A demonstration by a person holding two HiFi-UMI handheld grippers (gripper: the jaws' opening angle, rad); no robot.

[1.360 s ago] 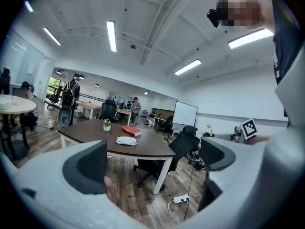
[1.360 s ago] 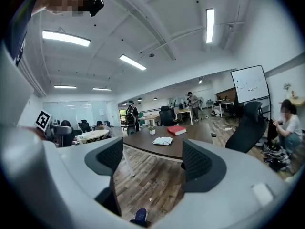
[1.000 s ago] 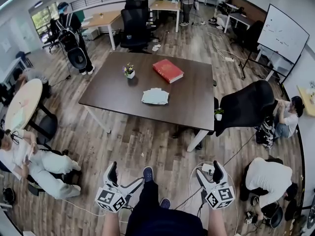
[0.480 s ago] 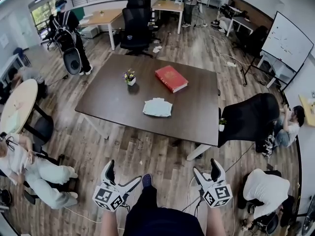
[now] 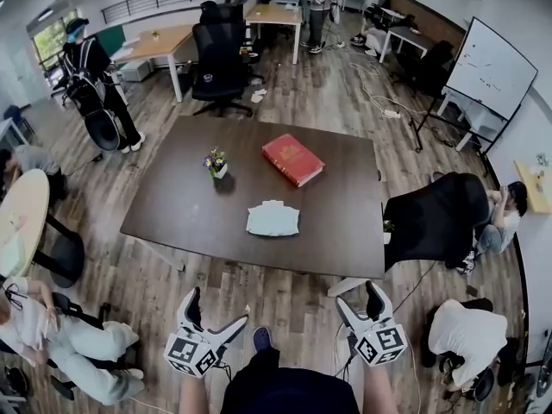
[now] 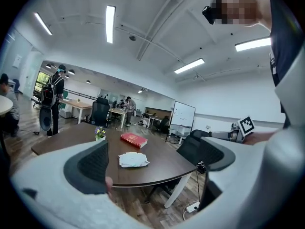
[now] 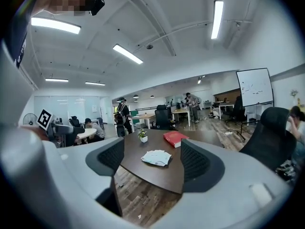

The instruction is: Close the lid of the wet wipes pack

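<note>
Wipes pack (image 5: pixel 272 219) lies flat on the dark table (image 5: pixel 172 214), near its front edge, with a red book (image 5: pixel 293 159) and a small flower pot (image 5: pixel 215 164) beyond it. Over the wooden floor (image 5: pixel 285 287), well short of the table, the left gripper (image 5: pixel 216 310) and right gripper (image 5: pixel 359 298) each hold their jaws wide apart, with nothing between them.

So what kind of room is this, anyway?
Most likely an open-plan office or lab: black swivel office chairs, a white whiteboard on a stand and light wooden desks surround a large dark brown wooden table.
</note>
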